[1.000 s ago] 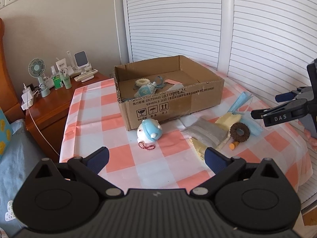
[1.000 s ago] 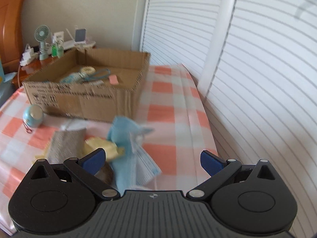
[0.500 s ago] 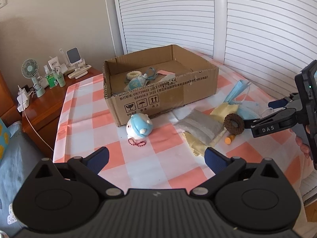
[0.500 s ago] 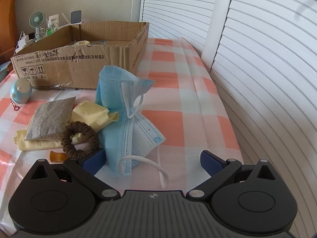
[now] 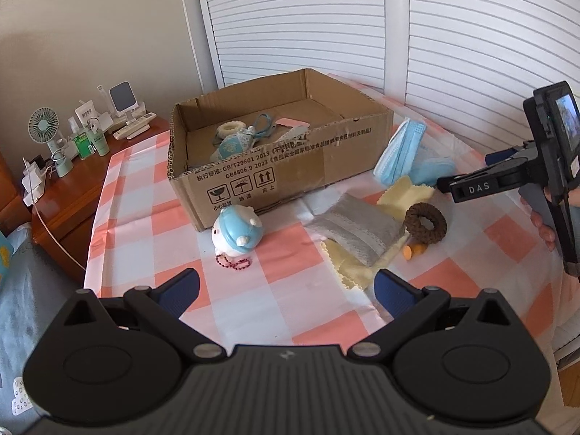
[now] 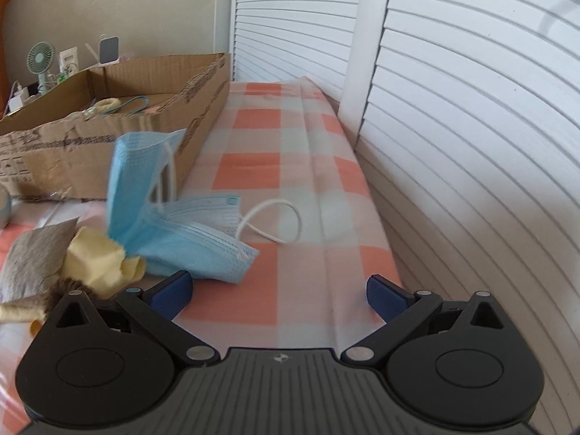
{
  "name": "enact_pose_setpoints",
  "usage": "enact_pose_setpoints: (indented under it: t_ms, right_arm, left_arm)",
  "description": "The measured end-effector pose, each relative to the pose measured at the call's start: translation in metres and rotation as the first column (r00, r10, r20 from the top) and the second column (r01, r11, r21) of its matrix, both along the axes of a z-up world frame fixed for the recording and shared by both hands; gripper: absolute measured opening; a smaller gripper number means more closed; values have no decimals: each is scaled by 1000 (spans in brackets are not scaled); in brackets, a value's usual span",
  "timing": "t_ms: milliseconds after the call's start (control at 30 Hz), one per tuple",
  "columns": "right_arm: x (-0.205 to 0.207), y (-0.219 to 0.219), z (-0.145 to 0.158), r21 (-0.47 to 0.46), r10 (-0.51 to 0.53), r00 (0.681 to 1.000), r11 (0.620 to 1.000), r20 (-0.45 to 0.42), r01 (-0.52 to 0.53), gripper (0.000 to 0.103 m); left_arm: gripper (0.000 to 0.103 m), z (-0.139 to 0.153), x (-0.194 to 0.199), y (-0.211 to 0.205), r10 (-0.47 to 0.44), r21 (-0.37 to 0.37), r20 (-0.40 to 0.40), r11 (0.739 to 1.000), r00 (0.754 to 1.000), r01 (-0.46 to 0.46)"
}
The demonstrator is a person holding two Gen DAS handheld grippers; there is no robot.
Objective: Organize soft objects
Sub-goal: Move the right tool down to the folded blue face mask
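Your right gripper (image 6: 277,290) has dropped low toward the blue face mask (image 6: 188,232) beside the cardboard box (image 5: 275,145), jaws spread and empty, so a grasp looks close; your left gripper (image 5: 286,290) hovers, also spread and empty.

White louvered shutters (image 5: 453,36) fill the upper right of the left wrist view, daylight showing on the slats. A plain beige wall (image 5: 90,25) occupies the upper left. Below it, at left, stands a reddish wooden side cabinet (image 5: 69,199). A table under orange-and-white checked cloth (image 5: 253,311) spans the centre.
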State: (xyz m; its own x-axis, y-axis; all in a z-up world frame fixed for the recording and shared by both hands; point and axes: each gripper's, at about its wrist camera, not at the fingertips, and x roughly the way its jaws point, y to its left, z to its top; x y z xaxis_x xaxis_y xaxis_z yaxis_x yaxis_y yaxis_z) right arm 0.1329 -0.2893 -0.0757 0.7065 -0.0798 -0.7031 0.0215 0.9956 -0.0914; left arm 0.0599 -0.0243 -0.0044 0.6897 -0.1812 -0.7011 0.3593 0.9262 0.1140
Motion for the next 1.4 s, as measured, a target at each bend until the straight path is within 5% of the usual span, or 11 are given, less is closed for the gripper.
enact_pose_setpoints:
  t_ms: [233,367,567,800,1167,1400]
  right_arm:
    - [-12,2,18,-20,22,999,1000,26,-21,103]
    - [-35,16,49,46,123,986,991,111,-129,103]
    - [-39,54,73,129,310,932,933,188,-337,103]
    - [-16,86,68,196,379,909,891,175,-410,103]
    - [17,52,24,266,215,976,940,28,-215,103]
    - [17,20,13,295,142,990,947,-18,-131,103]
  left_arm:
    - [102,1,0,2,-5,-15,0,1000,1000,5]
    - [102,0,0,3,-10,-25,1,1000,1000,10]
    - [102,2,-2,14,16,-40,9,999,1000,-16]
    - [102,-1,3,35,95,-61,-11,994,995,-95]
    - [102,-8,4,33,83,-67,-32,994,996,-85]
    - [102,-11,4,29,73,-69,-38,995,997,-75]
